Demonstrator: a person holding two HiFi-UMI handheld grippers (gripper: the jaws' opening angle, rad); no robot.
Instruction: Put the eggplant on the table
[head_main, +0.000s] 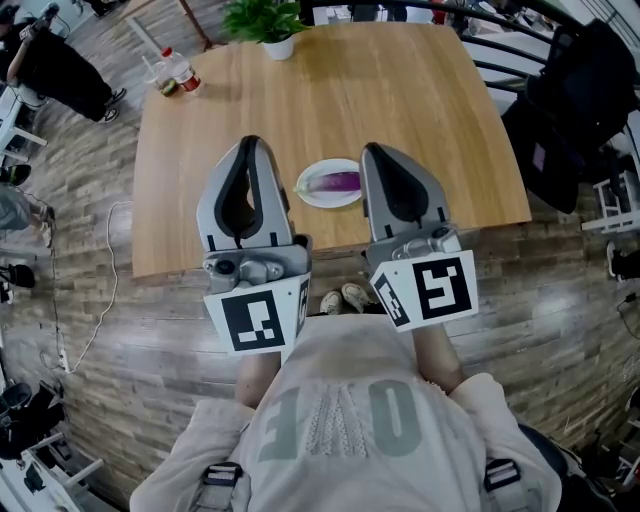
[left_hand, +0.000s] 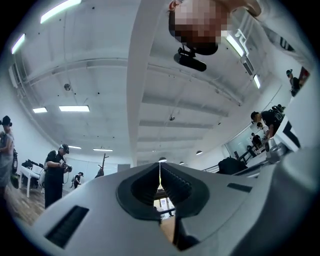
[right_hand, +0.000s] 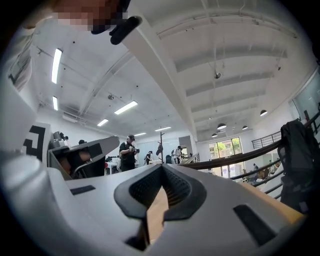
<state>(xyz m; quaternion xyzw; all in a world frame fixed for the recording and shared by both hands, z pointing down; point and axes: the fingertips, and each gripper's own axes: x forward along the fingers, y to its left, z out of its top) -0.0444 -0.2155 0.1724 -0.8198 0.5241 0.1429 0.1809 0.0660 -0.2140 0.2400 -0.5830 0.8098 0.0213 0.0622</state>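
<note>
Eggplant (head_main: 338, 182): lying flat on a white plate (head_main: 312, 192), near the front edge of the table (head_main: 400, 100).
Long axis: left-right across the head view, roughly parallel to that front edge.
Left gripper (head_main: 250, 143): jaws fully together, nothing between them, tips held above the table top.
Right gripper (head_main: 374, 150): jaws together at the tips, empty. Only table wood shows through the slot behind them.
Direction from jaws: ahead of and below both, between the 2 grippers in the head view, just beside the right one.
Nearer hand: right, most likely.
Next move (judgement): open the jaws, tip them down, close across the short axis.
Status: not yet on bare table.
</note>
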